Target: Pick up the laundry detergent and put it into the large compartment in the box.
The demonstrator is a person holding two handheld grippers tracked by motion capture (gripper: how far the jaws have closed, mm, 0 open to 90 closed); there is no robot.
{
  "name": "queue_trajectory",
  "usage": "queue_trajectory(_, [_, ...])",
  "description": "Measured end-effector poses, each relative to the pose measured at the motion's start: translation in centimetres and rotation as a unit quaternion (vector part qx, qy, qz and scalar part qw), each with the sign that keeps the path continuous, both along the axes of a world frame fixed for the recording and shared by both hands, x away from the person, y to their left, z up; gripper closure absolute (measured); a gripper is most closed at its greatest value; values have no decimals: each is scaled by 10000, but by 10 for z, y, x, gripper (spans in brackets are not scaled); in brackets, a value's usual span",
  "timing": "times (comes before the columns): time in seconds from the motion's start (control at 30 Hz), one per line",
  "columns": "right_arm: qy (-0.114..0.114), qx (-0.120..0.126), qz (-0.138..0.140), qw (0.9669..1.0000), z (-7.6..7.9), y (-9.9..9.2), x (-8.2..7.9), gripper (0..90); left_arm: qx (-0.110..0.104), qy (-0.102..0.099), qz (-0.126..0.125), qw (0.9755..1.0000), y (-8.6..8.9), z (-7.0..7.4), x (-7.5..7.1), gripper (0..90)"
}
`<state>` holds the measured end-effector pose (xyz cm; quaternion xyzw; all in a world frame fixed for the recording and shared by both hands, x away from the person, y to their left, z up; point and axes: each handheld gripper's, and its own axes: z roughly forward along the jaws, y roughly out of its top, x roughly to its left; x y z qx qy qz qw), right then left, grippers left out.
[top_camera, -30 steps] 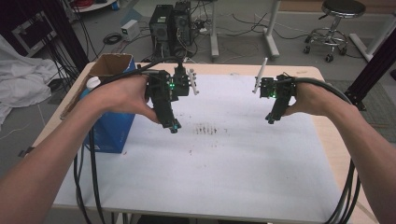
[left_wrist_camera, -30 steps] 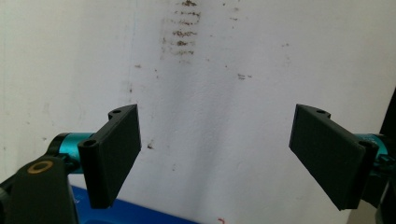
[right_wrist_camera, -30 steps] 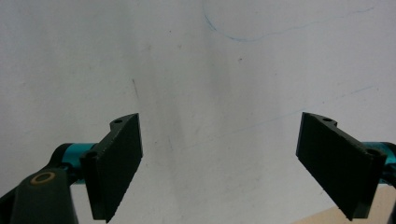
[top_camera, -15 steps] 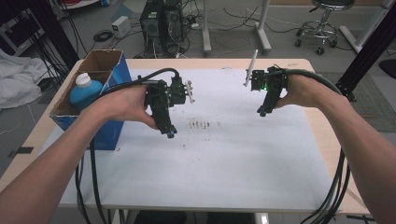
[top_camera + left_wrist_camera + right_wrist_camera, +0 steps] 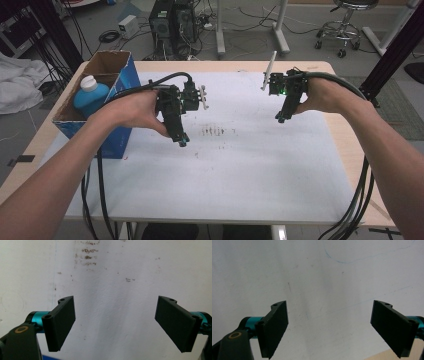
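Note:
My left gripper (image 5: 181,140) hangs over the middle-left of the white table cover (image 5: 240,175), pointing down, held in the person's left hand. In the left gripper view its black jaws stand wide apart with nothing between them, midpoint (image 5: 117,325), over bare stained cover. Over the right-centre of the table my right gripper (image 5: 280,118) is held in the right hand. Its jaws are likewise spread and empty in the right gripper view, midpoint (image 5: 332,327). A blue bottle with a white cap (image 5: 91,95) stands inside a cardboard box (image 5: 120,62) at the table's left edge.
Dark smudges (image 5: 216,131) mark the cover between the two grippers. Cables (image 5: 100,200) trail off the front edge on both sides. Beyond the table stand a computer tower (image 5: 172,22), a stool (image 5: 345,25) and a black frame post (image 5: 400,47).
Both grippers have come down and slightly toward the person over the cover. The camera's framing has shifted, so the box and bottle now show more fully. Jaws stayed open.

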<state>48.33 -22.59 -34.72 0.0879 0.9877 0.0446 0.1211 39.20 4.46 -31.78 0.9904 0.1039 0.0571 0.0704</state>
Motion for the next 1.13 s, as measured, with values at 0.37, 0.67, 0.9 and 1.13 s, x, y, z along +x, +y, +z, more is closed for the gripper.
queue_trajectory(0.37, [-32, 11, 11, 10000, 2, -1, -1, 139, -36, -9, 24, 10000, 0, 1, -3, 168])
queue_trajectory(0.67, [-49, -10, -18, 10000, 4, -3, -3, 138, -29, -15, 2, 10000, -1, 2, -5, 168])
queue_trajectory(0.9, [-45, -9, -6, 10000, 4, -1, -4, 139, 1, 4, -32, 10000, -1, 2, -6, 168])
queue_trajectory(1.13, [-46, -7, -14, 10000, 5, -1, -5, 139, -12, -4, -28, 10000, -1, 2, -7, 168])
